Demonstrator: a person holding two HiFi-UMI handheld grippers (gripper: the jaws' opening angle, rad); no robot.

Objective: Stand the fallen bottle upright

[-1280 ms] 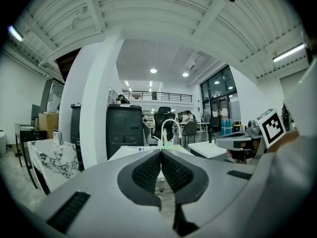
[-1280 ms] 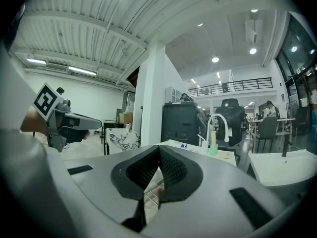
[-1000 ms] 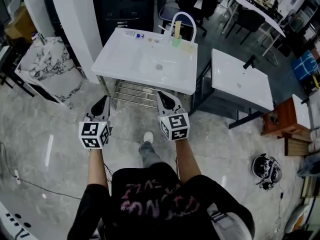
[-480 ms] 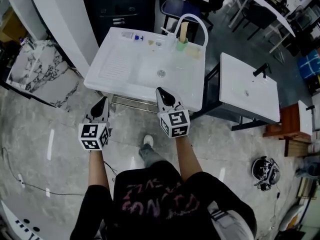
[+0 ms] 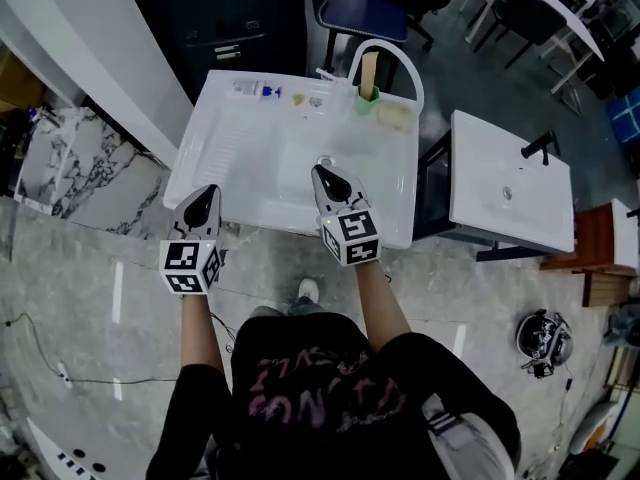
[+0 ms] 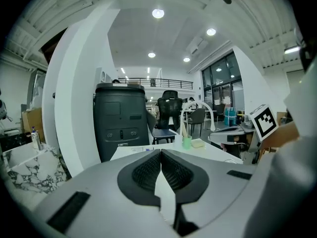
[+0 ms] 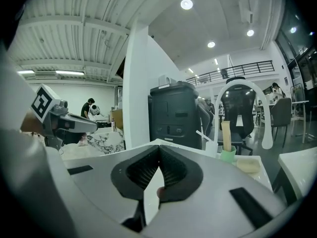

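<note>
A small clear bottle (image 5: 250, 89) with a blue cap lies on its side at the back left of the white sink top (image 5: 235, 153). My left gripper (image 5: 205, 196) hovers at the sink's front left edge, shut with nothing between its jaws. My right gripper (image 5: 322, 173) is over the basin's front, near the drain, also shut and empty. Both are well short of the bottle. In the left gripper view the gripper (image 6: 161, 151) points across the sink top. In the right gripper view the gripper (image 7: 159, 147) points toward the back of the sink.
A green cup (image 5: 367, 93) holding a stick, a yellowish sponge (image 5: 394, 115) and a white arched faucet (image 5: 385, 53) stand at the sink's back right. A second white sink (image 5: 510, 183) is to the right, a marble slab (image 5: 70, 173) to the left, a dark cabinet (image 5: 240, 8) behind.
The person has walked toward the sink. Both shut grippers have moved forward from the floor in front of it to over its front edge.
</note>
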